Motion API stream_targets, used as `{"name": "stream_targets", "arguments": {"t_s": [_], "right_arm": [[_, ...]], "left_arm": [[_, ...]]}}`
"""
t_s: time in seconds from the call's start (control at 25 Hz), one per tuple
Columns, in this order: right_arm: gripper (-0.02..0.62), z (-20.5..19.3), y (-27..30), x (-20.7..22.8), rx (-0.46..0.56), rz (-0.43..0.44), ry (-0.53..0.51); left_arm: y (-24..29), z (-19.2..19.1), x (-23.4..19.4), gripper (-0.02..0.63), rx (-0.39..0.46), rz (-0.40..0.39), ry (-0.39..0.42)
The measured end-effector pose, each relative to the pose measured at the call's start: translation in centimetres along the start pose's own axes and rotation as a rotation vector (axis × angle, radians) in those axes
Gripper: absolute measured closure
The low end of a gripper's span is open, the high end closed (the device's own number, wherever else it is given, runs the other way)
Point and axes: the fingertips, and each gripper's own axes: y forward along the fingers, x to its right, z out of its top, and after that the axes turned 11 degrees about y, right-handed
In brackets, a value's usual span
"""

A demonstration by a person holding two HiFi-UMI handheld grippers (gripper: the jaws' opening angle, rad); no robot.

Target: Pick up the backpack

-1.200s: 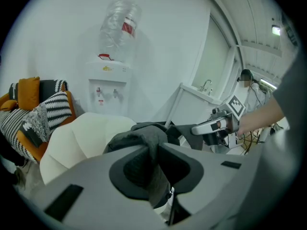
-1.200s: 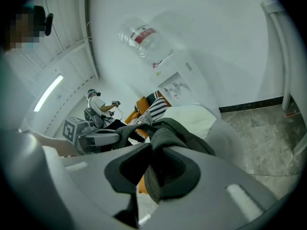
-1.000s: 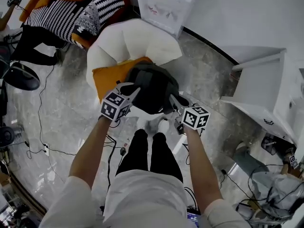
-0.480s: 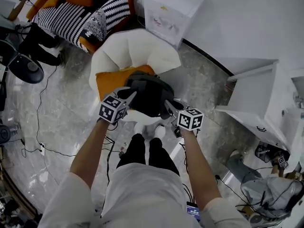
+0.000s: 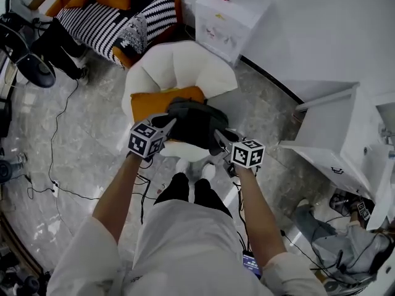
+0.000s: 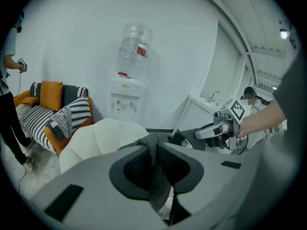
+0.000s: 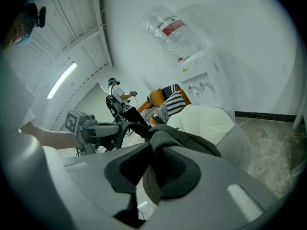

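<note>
A dark grey backpack (image 5: 194, 123) hangs between my two grippers, lifted above the white shell chair (image 5: 179, 73) and its orange cushion (image 5: 151, 102). My left gripper (image 5: 166, 124) is shut on a fold of the backpack's fabric (image 6: 156, 176) at its left side. My right gripper (image 5: 220, 136) is shut on the fabric (image 7: 156, 176) at its right side. In each gripper view the dark cloth is pinched between the jaws and the other gripper (image 6: 216, 128) (image 7: 96, 128) shows across the bag.
A water dispenser (image 5: 231, 14) stands behind the chair. A striped sofa (image 5: 111, 20) with orange cushions sits at the upper left, with a person (image 7: 117, 102) near it. A white table (image 5: 336, 140) is on the right. Cables (image 5: 55, 190) run over the marble floor.
Both grippers have risen with the backpack held between them, lifting it off the chair seat. The head camera has shifted, so the chair sits lower in the picture.
</note>
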Motion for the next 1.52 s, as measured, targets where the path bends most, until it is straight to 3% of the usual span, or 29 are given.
{"name": "stream_targets", "arguments": {"t_s": [0.32, 0.84, 1.16, 1.52], "right_arm": [[0.54, 2.0, -2.8, -2.1, 0.061, 0.03, -0.026], [0.54, 9.6, -8.4, -7.2, 0.191, 0.072, -0.2], [0.538, 13.1, -10.5, -10.3, 0.269, 0.084, -0.286], [0.538, 18.3, -13.5, -15.8, 0.383, 0.126, -0.372]], "left_arm": [[-2.1, 1.3, 1.7, 0.557, 0.054, -0.031, -0.025], [-5.0, 12.2, 2.4, 0.558, 0.27, -0.032, 0.072], [-7.4, 16.9, 2.6, 0.558, 0.37, -0.027, 0.125], [-11.8, 23.9, 2.8, 0.558, 0.518, -0.026, 0.218]]}}
